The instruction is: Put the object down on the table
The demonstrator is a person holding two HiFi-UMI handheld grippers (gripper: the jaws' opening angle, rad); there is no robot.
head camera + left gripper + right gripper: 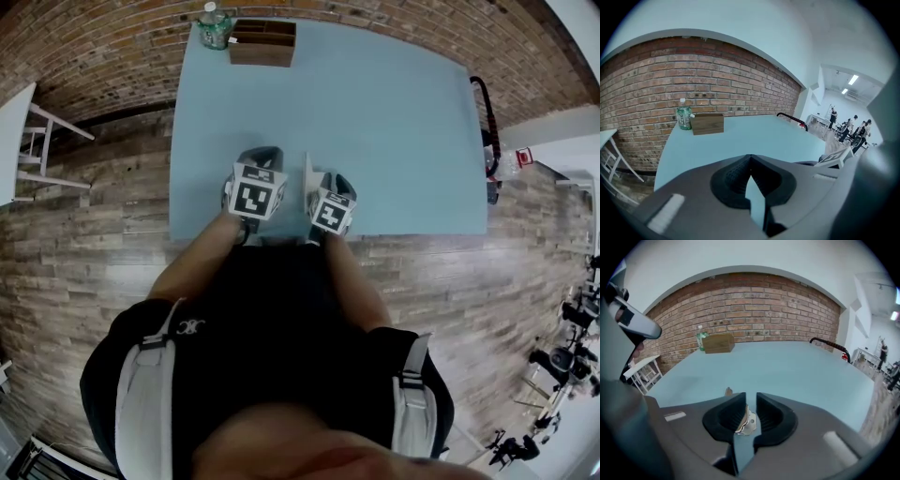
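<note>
A small silvery metal piece [747,422] with a brownish edge sits between the pads of my right gripper [750,396]. It leans on the left pad, and a strip of table shows between it and the right pad. A brown tip [728,391] pokes up just left of the jaws. The jaws stand a little apart. My left gripper [750,160] has its fingertips touching, with nothing between them. In the head view both grippers, the left [262,156] and the right [338,180], hover low over the near edge of the light blue table [375,112], side by side.
At the table's far left corner stand a green-labelled bottle [215,26] and a wooden box [263,42]. A black and red bar [487,111] runs along the right edge. A white stool [37,141] stands on the floor at left. People [848,129] are far off at right.
</note>
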